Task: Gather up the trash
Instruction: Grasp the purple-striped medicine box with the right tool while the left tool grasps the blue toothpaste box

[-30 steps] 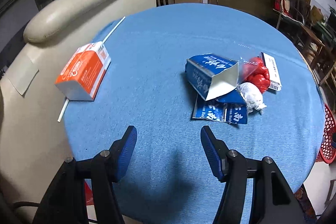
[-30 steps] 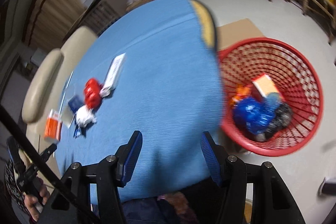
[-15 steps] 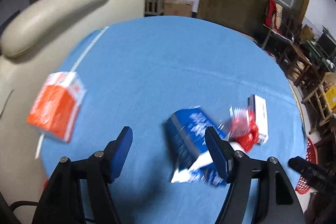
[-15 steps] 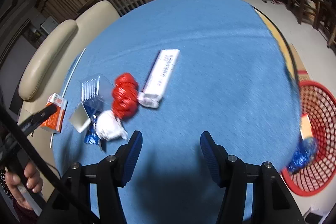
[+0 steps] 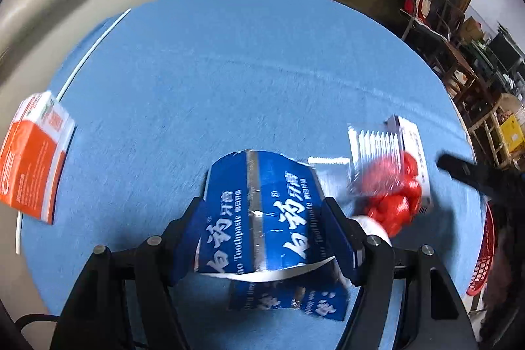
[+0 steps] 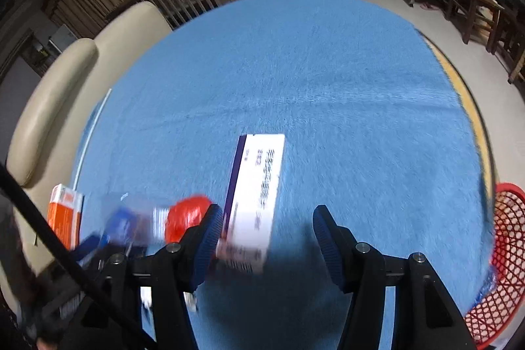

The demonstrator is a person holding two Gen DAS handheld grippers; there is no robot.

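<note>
Left gripper [image 5: 265, 228] straddles the blue toothpaste box [image 5: 259, 212], jaws wide, nothing held. Squeeze gently; that torn carton likely crumples. Right gripper [image 6: 265, 232] gapes empty around the white box [image 6: 256, 195].

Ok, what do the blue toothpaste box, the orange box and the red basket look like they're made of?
Blue toothpaste box: thin glossy printed cardboard, judging by its torn white inner edge and dented panels. Orange box: printed cardboard too, with crisp folded corners. Red basket: probably moulded plastic, given its uniform open lattice.
</note>
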